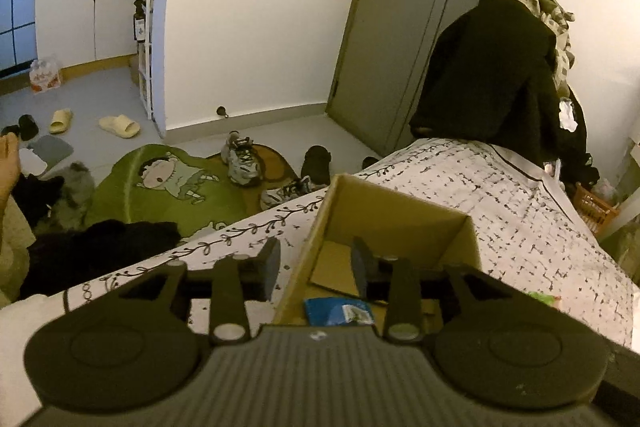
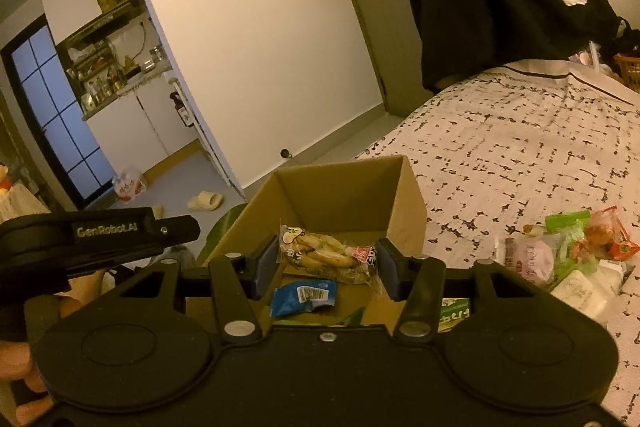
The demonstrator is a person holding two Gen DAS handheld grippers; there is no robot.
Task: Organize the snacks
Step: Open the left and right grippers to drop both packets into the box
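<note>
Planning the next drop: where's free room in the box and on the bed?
Cardboard box: free toward its far wall, behind the blue packet. Bedspread: bare beyond the box up to the black coat. Crowded: the snack pile on its right.

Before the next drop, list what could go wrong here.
1. The right tool grips only the ends of the clear snack bag; it may slip out early.
2. The cardboard box sits at the bed's edge; a nudge could tip it.
3. The left tool hovers over the same box; they could collide.
</note>
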